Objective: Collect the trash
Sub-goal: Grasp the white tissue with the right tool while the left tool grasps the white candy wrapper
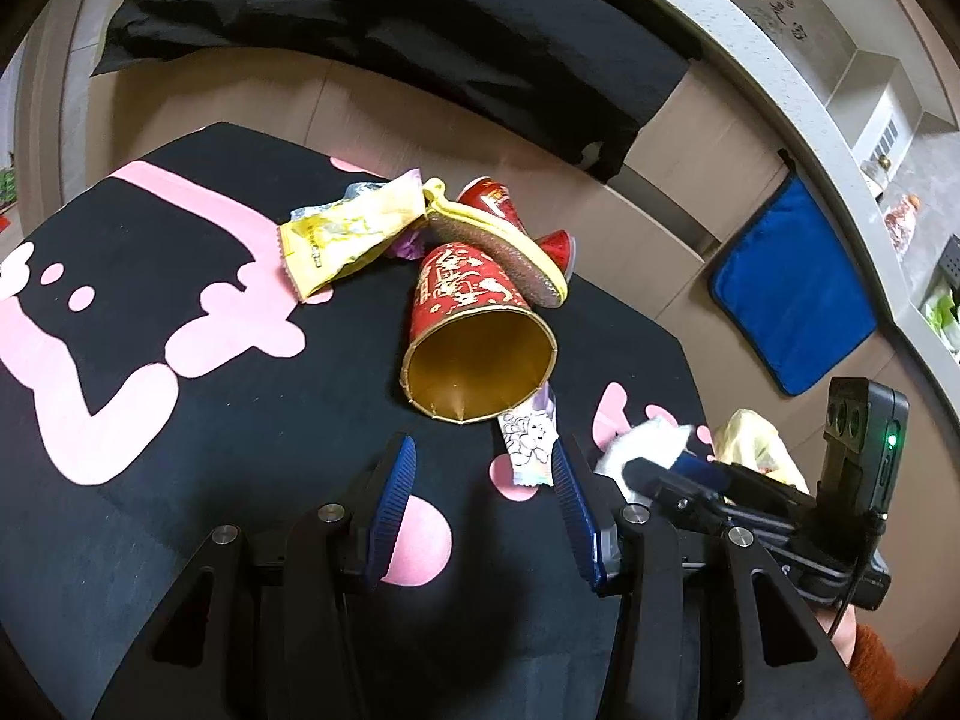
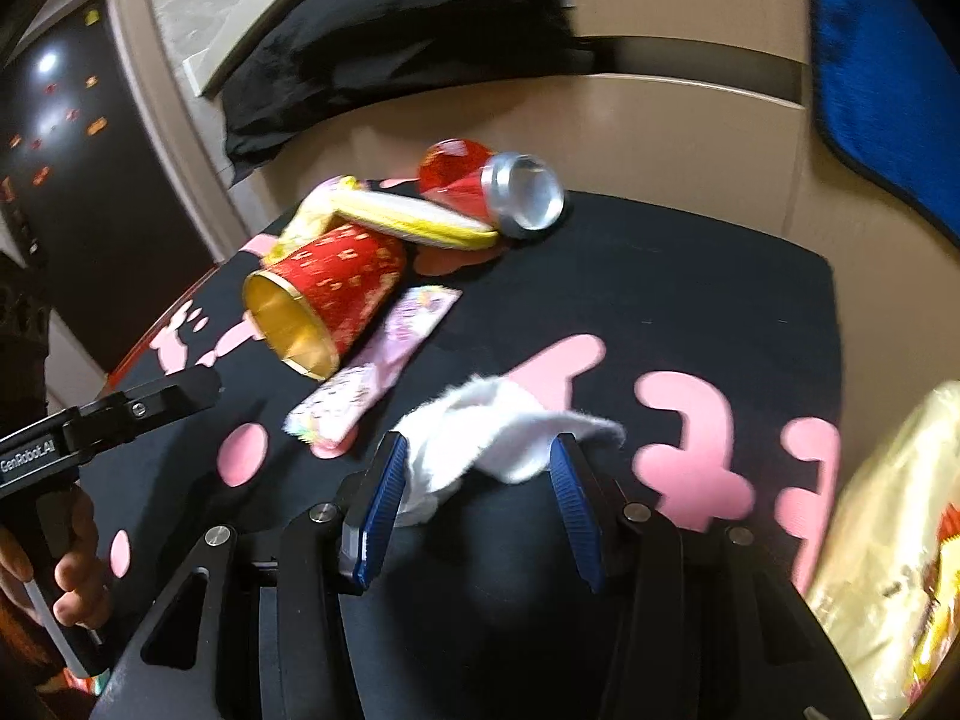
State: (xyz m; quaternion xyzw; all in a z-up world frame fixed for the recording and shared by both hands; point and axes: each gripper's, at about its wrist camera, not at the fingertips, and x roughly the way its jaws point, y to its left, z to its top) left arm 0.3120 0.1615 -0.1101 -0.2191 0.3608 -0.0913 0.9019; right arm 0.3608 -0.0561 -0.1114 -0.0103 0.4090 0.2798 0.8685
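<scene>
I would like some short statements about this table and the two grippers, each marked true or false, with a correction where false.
1. The red paper cup lies on its side, its gold inside showing. True.
2. The red drink can stands upright. False: it lies on its side, its silver end toward the right wrist camera.
3. The white tissue sits between the blue pads of the right gripper. True; whether the pads press on it is unclear.
4. The left gripper holds the red paper cup. False: its jaws are open and empty, short of the cup.
5. The tablecloth is plain white. False: it is black with pink shapes.
</scene>
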